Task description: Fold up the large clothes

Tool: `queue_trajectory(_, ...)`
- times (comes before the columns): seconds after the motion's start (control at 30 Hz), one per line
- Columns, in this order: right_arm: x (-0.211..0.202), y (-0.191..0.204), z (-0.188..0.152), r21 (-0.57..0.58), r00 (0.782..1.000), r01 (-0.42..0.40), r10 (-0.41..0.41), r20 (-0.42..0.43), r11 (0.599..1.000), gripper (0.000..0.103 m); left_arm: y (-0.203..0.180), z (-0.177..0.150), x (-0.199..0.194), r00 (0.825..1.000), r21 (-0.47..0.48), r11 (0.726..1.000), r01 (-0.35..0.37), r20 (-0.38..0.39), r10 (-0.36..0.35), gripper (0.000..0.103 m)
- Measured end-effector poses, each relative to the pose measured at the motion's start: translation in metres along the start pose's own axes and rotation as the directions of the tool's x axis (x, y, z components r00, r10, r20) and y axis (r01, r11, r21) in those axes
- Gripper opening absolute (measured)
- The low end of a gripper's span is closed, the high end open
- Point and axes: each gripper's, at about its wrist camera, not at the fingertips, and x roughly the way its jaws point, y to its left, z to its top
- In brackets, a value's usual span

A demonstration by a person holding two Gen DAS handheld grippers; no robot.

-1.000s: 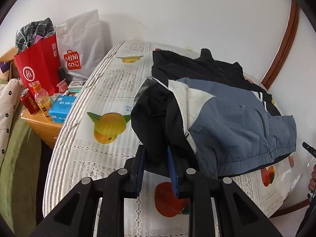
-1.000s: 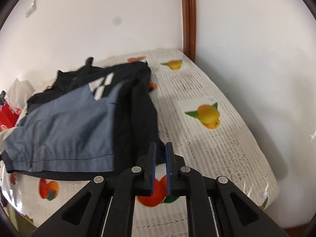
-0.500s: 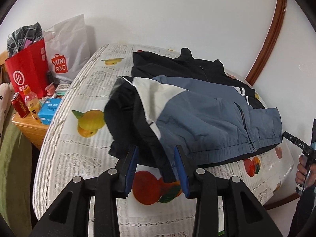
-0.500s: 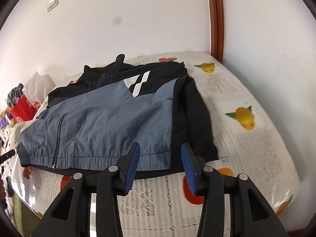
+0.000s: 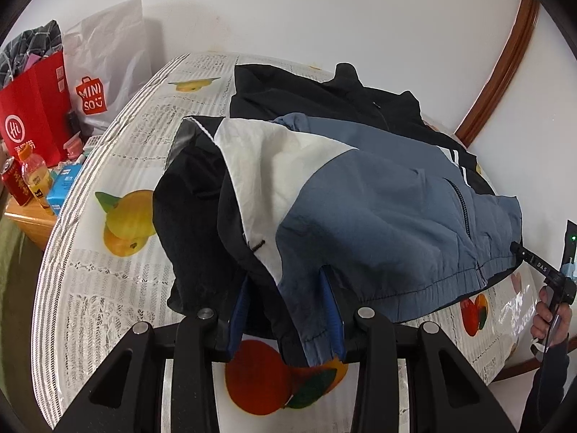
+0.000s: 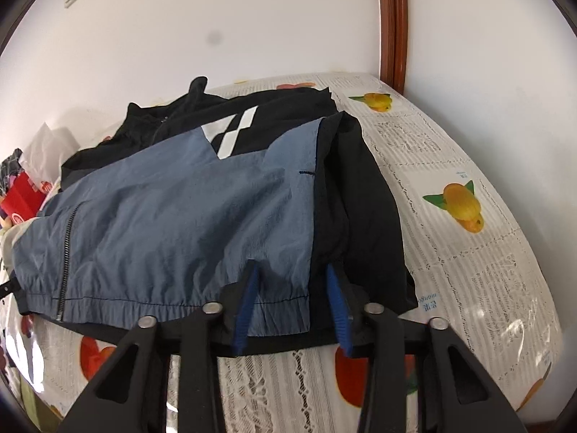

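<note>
A blue, black and white jacket lies spread on a table covered with a glossy fruit-printed cloth with lace-pattern bands. The table's far edge meets a white wall, and a brown wooden trim runs up the corner at the table's far right. Bare tablecloth shows on both sides of the garment and along the near edge under the grippers; the right side offers a wide uncovered strip.

The left gripper has its jaws spread wide, straddling the jacket's hem corner, where blue fabric and a black sleeve bunch between the blue pads; the jaws do not pinch it. The right gripper is likewise spread wide, its pads set on either side of the elastic hem where the blue panel meets the black one, with cloth lying between them unclamped.

The jacket is thin, crinkled woven fabric with a gathered waistband, a dark zipper and white diagonal stripes on the black chest. Its left sleeve is folded in, showing a white panel.

Off the table's left edge, a low wooden stand holds a red paper bag, a white plastic shopping bag, a bottle, a can and a blue box.
</note>
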Motion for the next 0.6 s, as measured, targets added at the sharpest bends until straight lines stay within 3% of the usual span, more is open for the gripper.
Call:
queue_trajectory(0.07,0.001,0.003,0.000,-0.019,1.000,0.012,-0.012,0.005,1.000,0.020,-0.002,0.000,-0.002,1.000,0.004,1.000,-0.002,0.007,0.002,0.031)
queue_trajectory(0.1,-0.001,0.004,0.000,-0.024,1.000,0.005,-0.004,0.008,1.000,0.015,-0.003,0.001,-0.003,1.000,0.009,1.000,-0.004,0.011,0.004,0.024)
queue_trajectory(0.2,-0.014,0.002,0.003,-0.015,0.999,-0.034,0.034,0.038,0.999,0.011,-0.005,0.002,-0.009,1.000,0.025,1.000,-0.011,0.024,0.011,0.012)
queue_trajectory(0.6,-0.071,-0.005,0.026,0.020,0.969,-0.137,0.129,0.209,0.990,0.007,-0.018,0.029,-0.055,0.988,0.042,0.999,-0.002,0.156,-0.005,0.007)
